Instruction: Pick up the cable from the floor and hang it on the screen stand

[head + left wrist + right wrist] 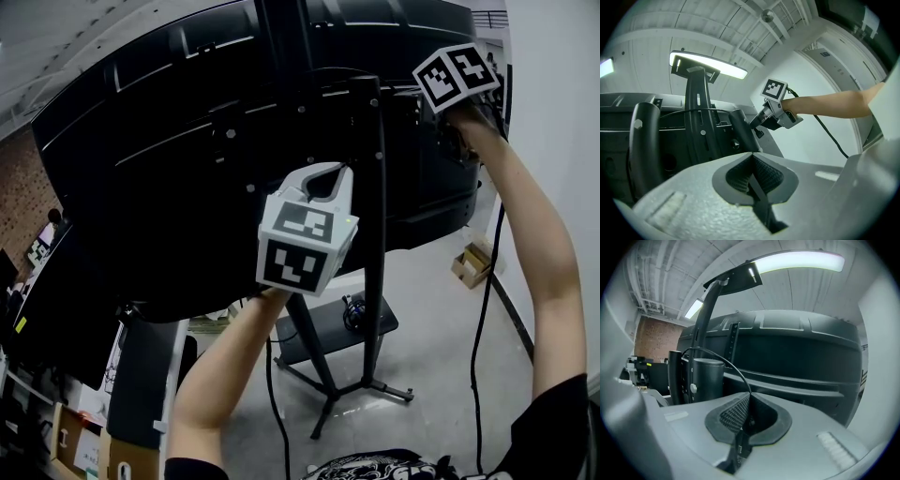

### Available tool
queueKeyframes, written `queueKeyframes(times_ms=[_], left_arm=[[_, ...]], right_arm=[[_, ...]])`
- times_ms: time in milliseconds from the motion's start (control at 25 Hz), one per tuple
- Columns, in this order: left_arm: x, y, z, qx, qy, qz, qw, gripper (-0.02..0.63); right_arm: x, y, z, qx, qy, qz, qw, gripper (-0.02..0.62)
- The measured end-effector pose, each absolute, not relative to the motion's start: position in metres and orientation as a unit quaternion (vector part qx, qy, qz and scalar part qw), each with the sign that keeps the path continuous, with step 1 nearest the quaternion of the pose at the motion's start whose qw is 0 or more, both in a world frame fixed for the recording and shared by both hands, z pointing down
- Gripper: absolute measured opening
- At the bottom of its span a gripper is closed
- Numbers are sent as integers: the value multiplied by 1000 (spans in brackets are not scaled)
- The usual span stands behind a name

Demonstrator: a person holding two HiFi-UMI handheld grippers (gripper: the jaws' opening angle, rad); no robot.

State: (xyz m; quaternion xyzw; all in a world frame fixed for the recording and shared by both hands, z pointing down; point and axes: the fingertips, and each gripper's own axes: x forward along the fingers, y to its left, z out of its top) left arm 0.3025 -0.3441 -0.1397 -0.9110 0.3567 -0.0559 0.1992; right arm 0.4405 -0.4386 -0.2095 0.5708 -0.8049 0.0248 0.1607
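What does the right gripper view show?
The right gripper pinches a thin black cable that arcs over toward the stand pole. Behind is the black back of the screen, with a long light above.

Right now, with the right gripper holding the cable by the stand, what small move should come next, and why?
Probably ease the right gripper down past the stand post so the cable settles over it: the jaws are shut on the cable, which arcs above the post's top.
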Motion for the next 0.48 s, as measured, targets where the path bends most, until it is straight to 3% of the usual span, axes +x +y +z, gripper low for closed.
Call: queueKeyframes(times_ms=[240, 480], left_arm=[[311, -347, -128, -916, 351, -59, 187, 2], [311, -350, -112, -917, 356, -59, 168, 0]], right_arm=[[420, -439, -187, 528, -840, 70, 107, 11], [409, -434, -173, 532, -844, 16, 67, 9]])
